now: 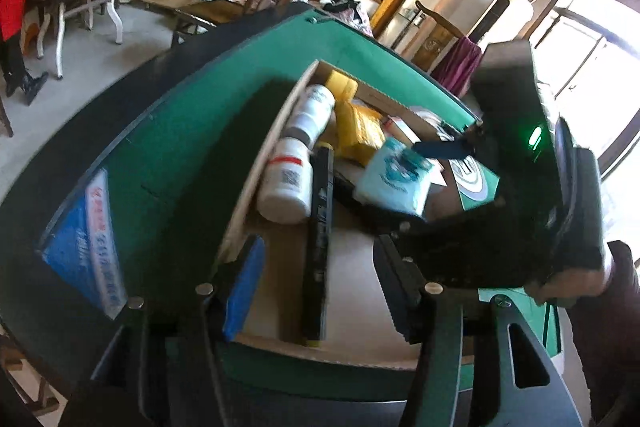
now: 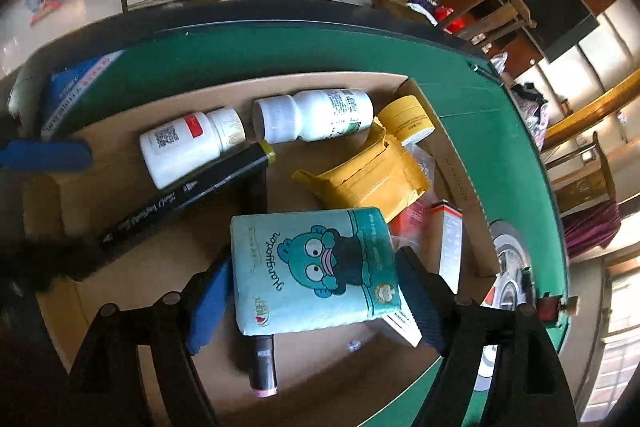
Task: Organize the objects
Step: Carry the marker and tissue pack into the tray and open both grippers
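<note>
1. A cardboard box (image 2: pixel 452 163) sits on a green felt table (image 2: pixel 280 55), already holding most of the clutter as the sorting job appears well advanced.

2. In the right wrist view, the right gripper (image 2: pixel 308 291) straddles a teal tissue pack (image 2: pixel 316 267) at lower centre of the frame. Its jaws bracket the pack's two sides, but whether the pads press it or have let go cannot be told.

3. The pack lies inside the box, on top of a pink-tipped marker (image 2: pixel 262 367) and a small white carton (image 2: pixel 400 325).

4. Already boxed, across the upper half of that frame: two white bottles (image 2: pixel 316 115), a long black marker (image 2: pixel 180 199), a yellow pouch (image 2: pixel 368 175), a yellow tape roll (image 2: pixel 408 119).

5. In the left wrist view, the left gripper (image 1: pixel 316 291) hangs released over the box's near end, jaws apart on either side of the black marker without pinching it.

6. Seemingly left to do: a blue-and-white packet (image 1: pixel 84 239) lies on the felt at lower left of that frame, outside the box, and a round green-and-white item (image 2: pixel 508 267) rests just past the box's right wall.
</note>
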A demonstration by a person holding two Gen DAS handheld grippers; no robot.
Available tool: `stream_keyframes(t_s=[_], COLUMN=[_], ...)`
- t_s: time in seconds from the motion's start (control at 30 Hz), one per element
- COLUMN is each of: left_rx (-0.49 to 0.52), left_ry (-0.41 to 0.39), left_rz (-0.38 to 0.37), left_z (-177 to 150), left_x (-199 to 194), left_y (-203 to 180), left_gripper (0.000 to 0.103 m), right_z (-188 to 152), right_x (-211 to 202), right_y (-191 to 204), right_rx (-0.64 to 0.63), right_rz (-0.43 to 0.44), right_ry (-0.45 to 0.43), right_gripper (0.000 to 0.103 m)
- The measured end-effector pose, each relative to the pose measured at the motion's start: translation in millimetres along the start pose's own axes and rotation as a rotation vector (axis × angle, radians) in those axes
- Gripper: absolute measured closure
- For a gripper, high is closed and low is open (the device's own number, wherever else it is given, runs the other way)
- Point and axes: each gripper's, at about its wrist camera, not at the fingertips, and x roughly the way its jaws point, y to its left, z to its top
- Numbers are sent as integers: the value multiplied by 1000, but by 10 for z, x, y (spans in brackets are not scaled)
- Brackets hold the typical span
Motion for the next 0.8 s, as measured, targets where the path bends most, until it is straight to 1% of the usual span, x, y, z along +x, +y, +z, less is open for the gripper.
stream_keyframes(t_s=[0.1, 0.17, 0.23, 0.3, 0.33, 0.37, 0.4, 0.43, 0.5, 0.53, 0.57, 0.7, 0.73, 0.8], left_rx=[14, 23, 27, 13, 2, -4, -9, -12, -25, -34, -41, -61, -68, -75], left_ry=[13, 21, 16, 13, 8, 3, -6, -18, -44, -55, -67, -136, -152, -175], left_rz=[-14, -26, -18, -22, -26, -27, -28, -27, -26, -30, -35, -35, -36, -24], left_z=[-19, -24, -35, -37, -42, -43, -47, -50, -58, -61, -58, -12, -2, 34], left_x=[49, 87, 90, 82, 58, 35, -2, -41, -145, -191, -242, -474, -528, -617], left_y=[-41, -92, -125, -121, -116, -111, -101, -81, -40, -14, 14, 116, 144, 194], left_gripper=[47, 47, 45, 44, 44, 44, 44, 44, 44, 44, 44, 44, 42, 40], right_z=[-58, -128, -198, -304, -297, -328, -368, -409, -472, -502, -513, -432, -389, -309], right_x=[-131, -223, -255, -244, -212, -203, -172, -143, -62, -6, 50, 203, 219, 293], right_y=[-153, -276, -410, -596, -615, -687, -773, -848, -851, -844, -816, -609, -541, -413], right_rx=[57, 116, 196, 311, 353, 407, 479, 557, 660, 701, 726, 738, 733, 731], right_rz=[43, 52, 84, 153, 185, 232, 307, 406, 566, 632, 668, 665, 668, 731], right_ry=[-24, -39, -48, -49, -47, -48, -55, -64, -75, -77, -75, -52, -56, -43], right_gripper=[14, 12, 11, 11, 11, 11, 11, 10, 9, 9, 9, 9, 9, 8])
